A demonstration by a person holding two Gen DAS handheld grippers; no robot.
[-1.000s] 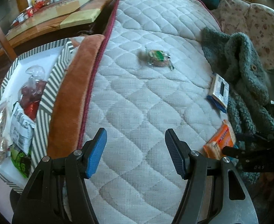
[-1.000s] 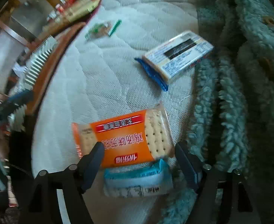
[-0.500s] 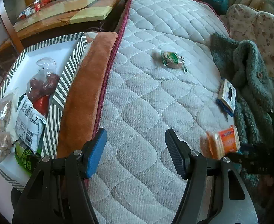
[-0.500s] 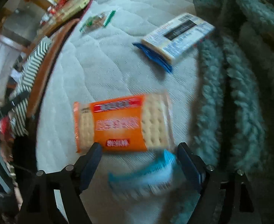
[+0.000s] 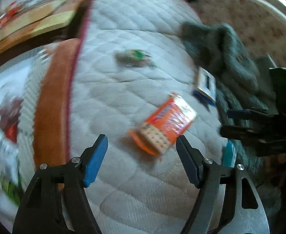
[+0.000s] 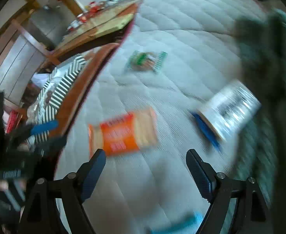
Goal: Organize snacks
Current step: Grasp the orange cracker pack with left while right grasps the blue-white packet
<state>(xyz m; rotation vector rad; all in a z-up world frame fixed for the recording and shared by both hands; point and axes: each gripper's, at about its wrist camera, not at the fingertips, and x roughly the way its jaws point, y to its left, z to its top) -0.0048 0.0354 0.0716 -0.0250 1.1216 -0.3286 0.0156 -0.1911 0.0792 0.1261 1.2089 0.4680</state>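
Note:
An orange cracker pack [image 5: 163, 125] lies on the quilted white mattress [image 5: 123, 97], just ahead of my left gripper [image 5: 142, 157], which is open and empty. It also shows in the right wrist view [image 6: 123, 131], ahead of my right gripper [image 6: 146, 170], which is open and empty. A white and blue snack box [image 5: 206, 84] [image 6: 227, 107] lies by the green fleece. A green-wrapped snack [image 5: 136, 57] [image 6: 146, 61] lies farther up the mattress. A light blue packet [image 6: 179, 224] lies near my right gripper. A striped tray [image 5: 28, 89] with several snack bags stands at left.
A dark green fleece garment [image 5: 226, 54] covers the mattress's right side. A brown cushion [image 5: 51, 105] runs between tray and mattress. A wooden table [image 5: 29, 25] stands behind the tray. Both views are motion-blurred.
The orange cracker pack has slid left across the mattress, away from my right gripper and toward my left. My right gripper pulled back. Both cameras are moving fast.

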